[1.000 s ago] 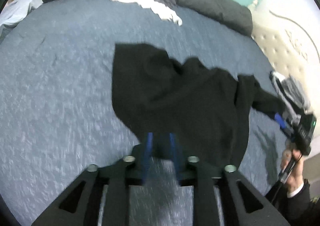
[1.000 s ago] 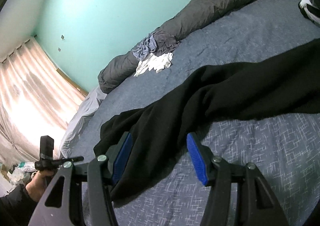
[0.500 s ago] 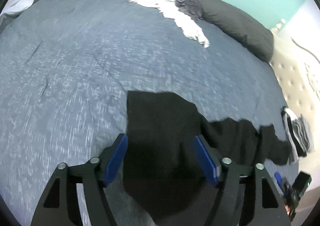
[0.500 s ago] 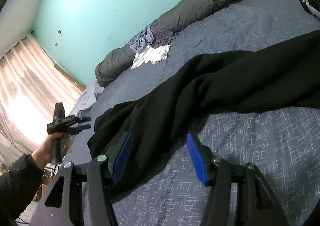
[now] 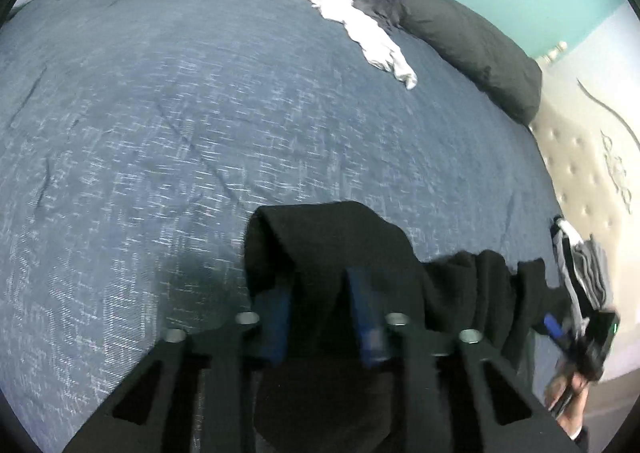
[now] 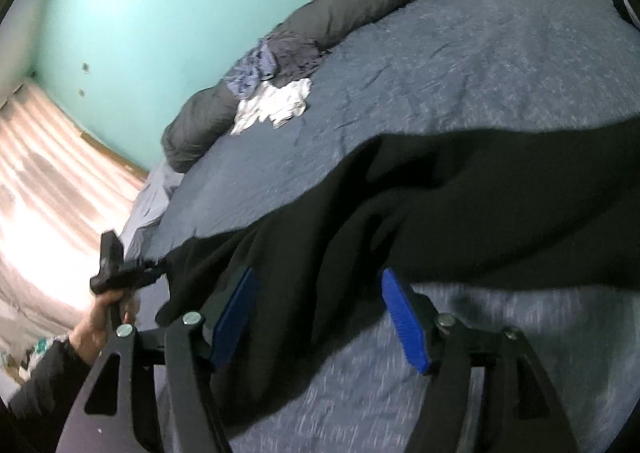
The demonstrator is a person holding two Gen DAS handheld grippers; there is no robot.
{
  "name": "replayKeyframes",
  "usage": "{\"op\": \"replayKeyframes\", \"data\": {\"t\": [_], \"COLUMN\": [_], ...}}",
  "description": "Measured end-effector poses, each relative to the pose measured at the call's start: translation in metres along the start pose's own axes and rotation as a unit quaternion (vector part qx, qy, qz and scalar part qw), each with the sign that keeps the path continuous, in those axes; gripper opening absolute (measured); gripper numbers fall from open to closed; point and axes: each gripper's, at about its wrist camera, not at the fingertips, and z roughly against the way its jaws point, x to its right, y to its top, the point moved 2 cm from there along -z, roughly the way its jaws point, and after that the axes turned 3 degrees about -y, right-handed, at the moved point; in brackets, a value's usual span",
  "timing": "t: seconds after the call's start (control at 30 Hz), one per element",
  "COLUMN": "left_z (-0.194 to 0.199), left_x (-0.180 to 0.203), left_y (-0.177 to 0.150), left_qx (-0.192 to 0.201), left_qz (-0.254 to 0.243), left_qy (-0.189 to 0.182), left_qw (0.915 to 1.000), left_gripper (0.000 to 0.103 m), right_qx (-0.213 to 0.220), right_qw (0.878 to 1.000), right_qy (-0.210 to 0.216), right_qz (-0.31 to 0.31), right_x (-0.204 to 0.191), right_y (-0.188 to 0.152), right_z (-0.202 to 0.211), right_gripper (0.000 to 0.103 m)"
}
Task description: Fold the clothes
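Left wrist view: the black garment (image 5: 360,253) lies rumpled on the bed (image 5: 160,133), soft and limp, best taken at a hem, the left tool (image 5: 322,317) closing on its fold, the right tool (image 6: 320,313) opening astride it.

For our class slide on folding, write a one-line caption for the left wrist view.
Left gripper closing on a fold of the black garment on the blue bedspread.

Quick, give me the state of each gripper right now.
Left gripper: jaws closing on a fold of the black garment.
Right gripper: jaws opening, the garment's edge lying between them, ungripped.
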Motion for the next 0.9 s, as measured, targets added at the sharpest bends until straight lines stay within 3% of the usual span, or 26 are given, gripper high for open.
{"op": "replayKeyframes", "data": {"t": [0.07,0.17,0.27,0.37,0.43,0.53,0.57,0.63,0.67,0.73,0.8,0.9], "left_z": [0.001,0.006,0.009,0.012,0.013,0.017,0.018,0.021,0.022,0.025,0.028,0.032], "left_x": [0.004,0.006,0.007,0.009,0.011,0.013,0.014,0.015,0.016,0.018,0.020,0.023], "left_y": [-0.001,-0.001,-0.001,-0.001,-0.001,-0.002,-0.002,-0.003,-0.004,-0.006,-0.008,-0.011], "left_qx": [0.001,0.002,0.004,0.006,0.006,0.006,0.006,0.006,0.006,0.004,0.004,0.004], "left_qz": [-0.009,-0.020,-0.022,-0.026,-0.030,-0.036,-0.038,-0.041,-0.042,-0.044,-0.045,-0.046], "left_qy": [-0.001,-0.001,-0.005,-0.005,-0.006,-0.008,-0.009,-0.010,-0.011,-0.012,-0.016,-0.022], "left_qw": [1.0000,0.9998,0.9997,0.9996,0.9995,0.9993,0.9992,0.9991,0.9990,0.9989,0.9988,0.9987], "left_gripper": [0.013,0.011,0.010,0.010,0.010,0.010,0.010,0.010,0.010,0.010,0.008,0.005], "right_qx": [-0.009,-0.031,-0.052,-0.051,-0.052,-0.091,-0.109,-0.135,-0.142,-0.147,-0.146,-0.153], "right_qw": [1.000,0.999,0.994,0.993,0.990,0.985,0.982,0.976,0.974,0.973,0.972,0.969], "right_qy": [-0.008,-0.018,-0.070,-0.080,-0.094,-0.096,-0.103,-0.106,-0.103,-0.096,-0.091,-0.078], "right_qz": [-0.004,0.019,0.066,0.075,0.092,0.111,0.117,0.133,0.140,0.152,0.160,0.178], "right_x": [0.000,-0.008,-0.009,-0.003,0.001,0.005,0.007,0.010,0.010,0.011,0.012,0.007], "right_y": [0.016,0.044,0.073,0.093,0.103,0.103,0.099,0.092,0.088,0.079,0.072,0.055], "right_z": [-0.004,-0.012,-0.027,-0.039,-0.049,-0.072,-0.079,-0.089,-0.091,-0.090,-0.083,-0.072], "right_gripper": [0.070,0.079,0.079,0.079,0.079,0.078,0.075,0.053,0.049,0.026,0.012,0.007]}}
